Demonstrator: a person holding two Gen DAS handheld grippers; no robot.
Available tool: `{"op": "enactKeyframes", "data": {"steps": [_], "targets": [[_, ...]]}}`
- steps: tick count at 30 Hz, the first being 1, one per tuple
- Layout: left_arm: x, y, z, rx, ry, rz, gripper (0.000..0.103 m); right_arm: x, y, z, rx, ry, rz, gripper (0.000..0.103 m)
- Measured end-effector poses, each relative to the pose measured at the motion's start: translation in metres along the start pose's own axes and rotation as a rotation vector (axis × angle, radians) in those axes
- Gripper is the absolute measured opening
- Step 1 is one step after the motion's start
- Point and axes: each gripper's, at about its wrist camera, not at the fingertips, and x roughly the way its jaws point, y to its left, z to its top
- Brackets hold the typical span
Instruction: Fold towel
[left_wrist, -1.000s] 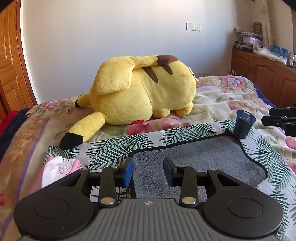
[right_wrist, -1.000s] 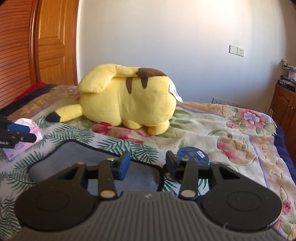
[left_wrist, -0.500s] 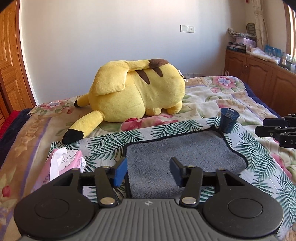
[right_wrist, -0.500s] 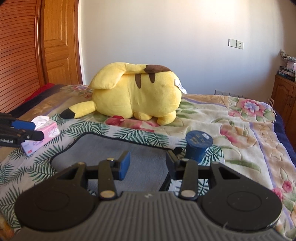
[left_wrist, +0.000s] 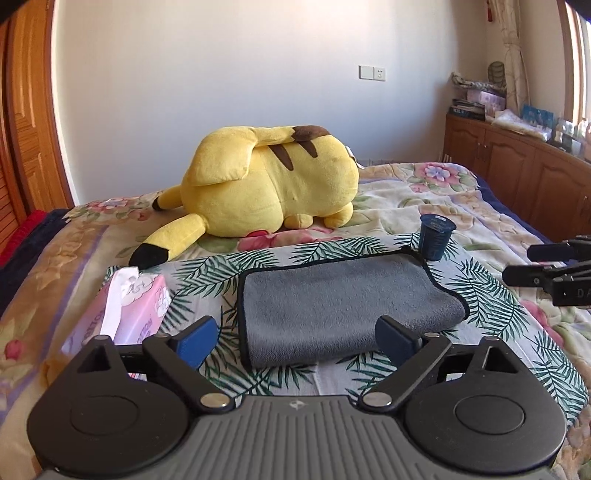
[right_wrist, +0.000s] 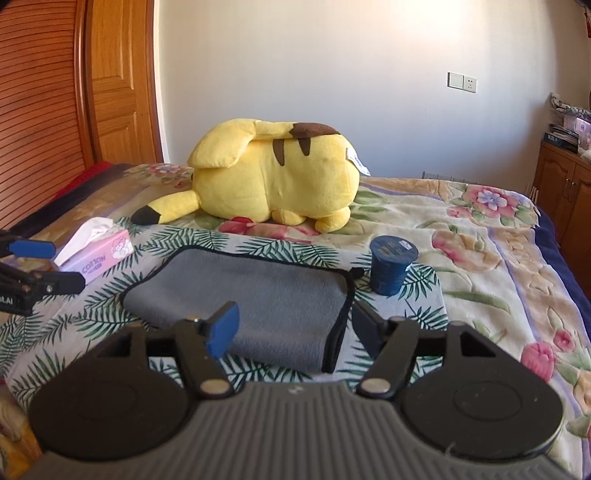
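A grey towel (left_wrist: 340, 299) with black trim lies folded on a palm-leaf cloth (left_wrist: 480, 295) on the bed. My left gripper (left_wrist: 295, 332) hovers at the towel's near left corner. Its jaws are opening wide, and the towel's near edge lies between the blue pads untouched. My right gripper (right_wrist: 293, 321) is at the near right corner, jaws also opening, with the towel (right_wrist: 258, 291) and its black right edge between the fingers but not pressed. Each gripper shows at the edge of the other's view: the right gripper (left_wrist: 535, 264) and the left gripper (right_wrist: 44, 266).
A big yellow plush toy (left_wrist: 273, 184) lies behind the towel. A dark blue cup (right_wrist: 391, 269) stands at the towel's far right corner, and a pink tissue pack (left_wrist: 129, 306) lies to the left. Wooden cabinets (left_wrist: 517, 170) line the right wall and a wooden wardrobe (right_wrist: 55, 110) the left.
Both grippers have drawn back toward the near side, so more of the towel shows. Both pairs of jaws have spread, the left one much wider.
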Motion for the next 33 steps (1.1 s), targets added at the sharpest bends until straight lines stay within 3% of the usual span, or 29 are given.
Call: {"op": "enactKeyframes", "data": {"steps": [2, 6, 10, 12, 22, 33], "targets": [[-0.005, 0.0, -0.004, -0.004, -0.005, 0.005, 0.085, -0.003, 0.002, -0.004, -0.002, 0.005, -0.002, 0.074], [-0.012, -0.003, -0.011, 0.0, -0.004, -0.001, 0.086, -0.01, 0.006, -0.011, -0.001, 0.001, -0.005, 0.089], [-0.022, -0.008, -0.016, 0.01, -0.006, -0.015, 0.086, -0.016, 0.01, -0.016, -0.007, 0.008, -0.004, 0.093], [-0.026, -0.011, -0.019, 0.02, -0.004, -0.021, 0.086, -0.019, 0.011, -0.019, -0.002, 0.011, 0.004, 0.103], [-0.059, -0.028, -0.024, 0.057, -0.011, -0.027, 0.087, -0.045, 0.021, -0.026, 0.009, -0.003, -0.004, 0.103], [-0.111, -0.04, -0.021, 0.024, -0.039, -0.043, 0.087, -0.097, 0.031, -0.014, 0.001, -0.061, -0.015, 0.103]]}}
